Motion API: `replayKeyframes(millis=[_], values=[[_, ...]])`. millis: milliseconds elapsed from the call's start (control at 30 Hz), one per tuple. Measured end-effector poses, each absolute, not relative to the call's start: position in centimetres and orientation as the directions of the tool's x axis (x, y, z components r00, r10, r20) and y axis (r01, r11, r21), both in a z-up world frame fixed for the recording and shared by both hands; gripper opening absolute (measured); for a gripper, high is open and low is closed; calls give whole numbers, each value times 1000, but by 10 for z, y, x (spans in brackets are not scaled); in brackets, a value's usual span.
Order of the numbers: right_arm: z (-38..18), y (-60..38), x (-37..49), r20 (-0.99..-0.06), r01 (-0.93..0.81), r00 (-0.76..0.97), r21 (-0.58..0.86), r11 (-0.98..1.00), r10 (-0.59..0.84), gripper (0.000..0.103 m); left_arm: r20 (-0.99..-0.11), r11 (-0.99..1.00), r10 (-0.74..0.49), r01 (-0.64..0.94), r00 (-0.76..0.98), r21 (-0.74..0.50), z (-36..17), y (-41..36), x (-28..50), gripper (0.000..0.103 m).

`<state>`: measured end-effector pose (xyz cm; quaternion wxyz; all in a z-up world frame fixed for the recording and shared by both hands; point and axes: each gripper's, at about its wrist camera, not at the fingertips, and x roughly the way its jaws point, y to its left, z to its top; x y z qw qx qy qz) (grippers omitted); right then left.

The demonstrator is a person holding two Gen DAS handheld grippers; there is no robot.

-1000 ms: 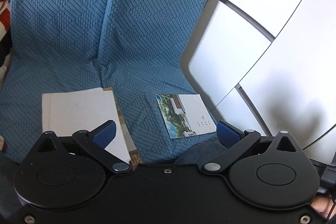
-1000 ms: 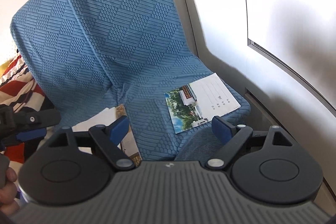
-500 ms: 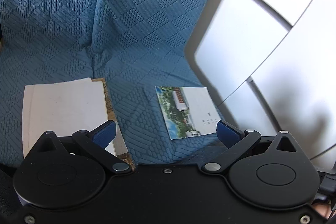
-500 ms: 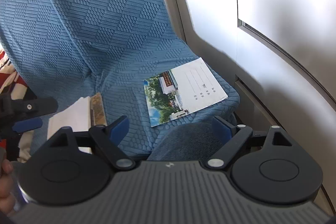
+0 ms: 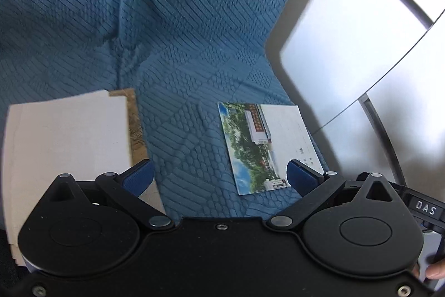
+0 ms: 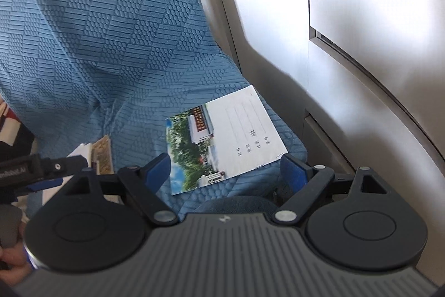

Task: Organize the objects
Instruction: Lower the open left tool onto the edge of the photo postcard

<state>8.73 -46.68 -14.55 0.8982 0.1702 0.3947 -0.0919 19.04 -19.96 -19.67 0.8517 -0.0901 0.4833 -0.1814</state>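
A booklet with a photo cover and a white half (image 5: 264, 146) (image 6: 225, 142) lies flat on the right seat cushion. A stack of white papers over a tan book (image 5: 69, 135) (image 6: 97, 152) rests on the left cushion. My left gripper (image 5: 219, 177) hovers open above the gap between them, its right pad over the booklet's near corner. My right gripper (image 6: 225, 171) is open just above the booklet's near edge, with nothing between its blue fingers (image 6: 157, 171). The left gripper also shows at the left edge of the right wrist view.
Both seats wear a quilted blue cover (image 5: 180, 18). A grey wall panel (image 6: 361, 74) with a curved trim rises right of the seat. A striped red, white and black cloth (image 6: 11, 124) lies at the far left. A hand (image 6: 11, 260) holds a handle.
Both grippers have come down and closer to the seat. The booklet and the paper stack look larger and sit nearer the fingers. Both stay open.
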Motion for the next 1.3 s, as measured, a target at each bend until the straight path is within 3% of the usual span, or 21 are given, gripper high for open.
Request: replayKeyframes(millis=[533, 733, 767, 1000, 1167, 1300], values=[[-196, -514, 132, -773, 278, 634, 267, 923, 32, 86, -822, 905, -418, 259, 386, -339, -256, -249, 221, 99], [-225, -529, 152, -801, 296, 596, 281, 913, 53, 70, -829, 888, -455, 242, 326, -392, -286, -260, 232, 83], [-229, -531, 155, -808, 299, 587, 278, 913, 53, 64, -832, 888, -454, 236, 319, -394, -290, -260, 235, 82], [-253, -543, 166, -829, 301, 558, 249, 921, 42, 50, -844, 882, -458, 262, 279, -392, -310, -269, 248, 71], [-259, -549, 168, -828, 292, 560, 240, 926, 38, 25, -836, 869, -475, 296, 275, -397, -314, -279, 248, 67], [-259, -553, 166, -827, 285, 559, 267, 921, 67, 22, -839, 871, -470, 298, 275, -390, -313, -284, 245, 66]])
